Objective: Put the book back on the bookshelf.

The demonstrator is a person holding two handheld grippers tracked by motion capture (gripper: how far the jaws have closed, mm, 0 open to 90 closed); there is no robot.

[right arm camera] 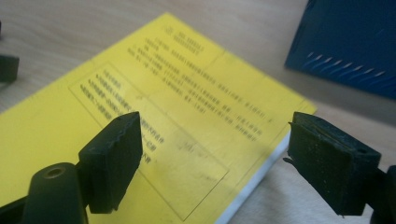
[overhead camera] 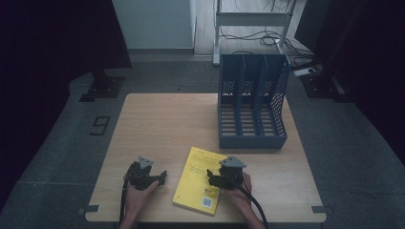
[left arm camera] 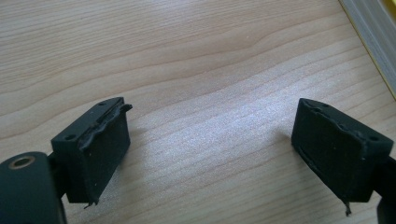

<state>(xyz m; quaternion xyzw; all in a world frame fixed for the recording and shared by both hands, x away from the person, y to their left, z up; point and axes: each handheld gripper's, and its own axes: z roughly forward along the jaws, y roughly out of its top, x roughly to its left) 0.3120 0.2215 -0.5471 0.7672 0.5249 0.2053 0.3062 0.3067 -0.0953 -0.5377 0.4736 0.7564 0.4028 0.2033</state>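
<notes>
The high view is dim and bluish, its corners nearly black. Both gripper views are brighter; soft glare sheens the table (left arm camera: 219,135), and the blue rack (right arm camera: 350,42) blurs behind.

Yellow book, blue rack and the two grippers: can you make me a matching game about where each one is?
Things:
1. yellow book
2. blue file rack
3. left gripper
4. right gripper

Places or states:
A. stands upright at the far right of the table
B. open, over bare wood left of the book
C. lies flat near the front edge of the table
D. open, over the book's right part

Pairs: 1-C, 2-A, 3-B, 4-D
</notes>
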